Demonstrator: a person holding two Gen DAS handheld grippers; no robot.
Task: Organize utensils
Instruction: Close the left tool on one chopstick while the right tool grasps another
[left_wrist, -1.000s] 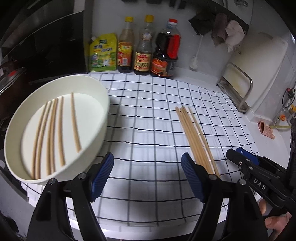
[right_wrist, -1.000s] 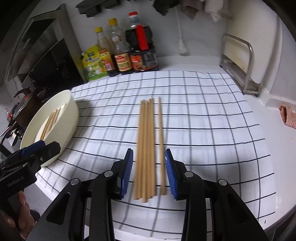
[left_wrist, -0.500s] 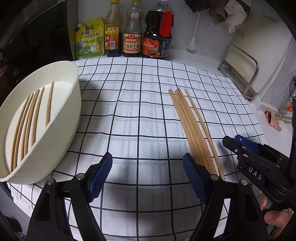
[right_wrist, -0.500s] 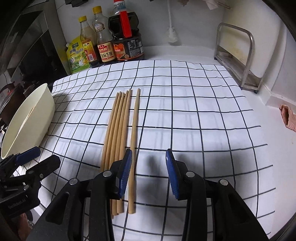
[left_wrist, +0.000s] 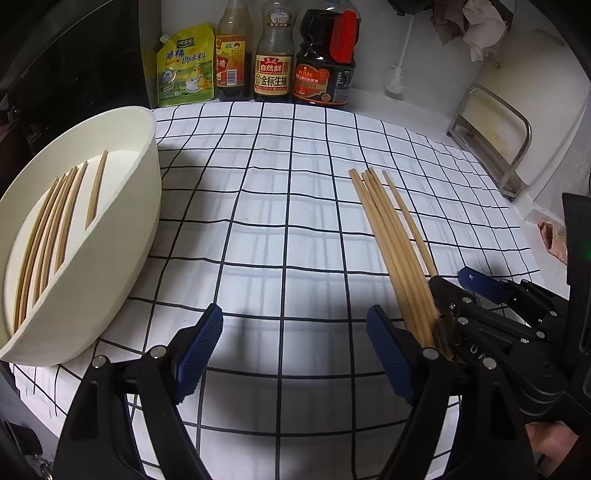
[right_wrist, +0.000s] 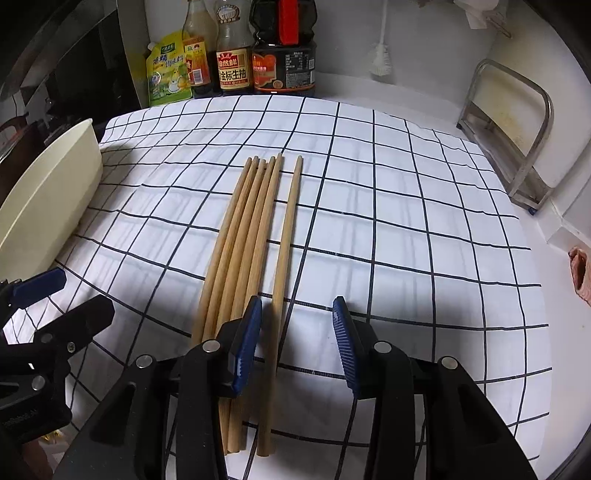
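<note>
Several wooden chopsticks (left_wrist: 55, 221) lie inside a white bowl (left_wrist: 147, 147) at the left. More chopsticks (right_wrist: 243, 229) lie in a tight bundle on the checked cloth (right_wrist: 406, 221), with a single chopstick (right_wrist: 290, 221) just to their right. My right gripper (right_wrist: 295, 306) hovers low over their near ends. Its jaws are opening, the single chopstick runs between them close to the left pad (right_wrist: 249, 343), and neither pad presses it. My left gripper (left_wrist: 293, 314) stands open and empty over bare cloth between bowl and bundle (left_wrist: 388, 240). The right gripper (left_wrist: 458, 284) shows at the bundle's near end.
Sauce bottles (left_wrist: 273, 55) and a yellow seasoning pouch (left_wrist: 184, 66) line the back wall. A metal rack (right_wrist: 517, 140) stands at the right. A dark stove area lies behind the bowl (right_wrist: 55, 192). The cloth's front edge is just under both grippers.
Both grippers have sunk closer to the cloth. The right one slid from straddling the bundle to straddling the single chopstick on its right. The bowl has shifted left in the left wrist view.
</note>
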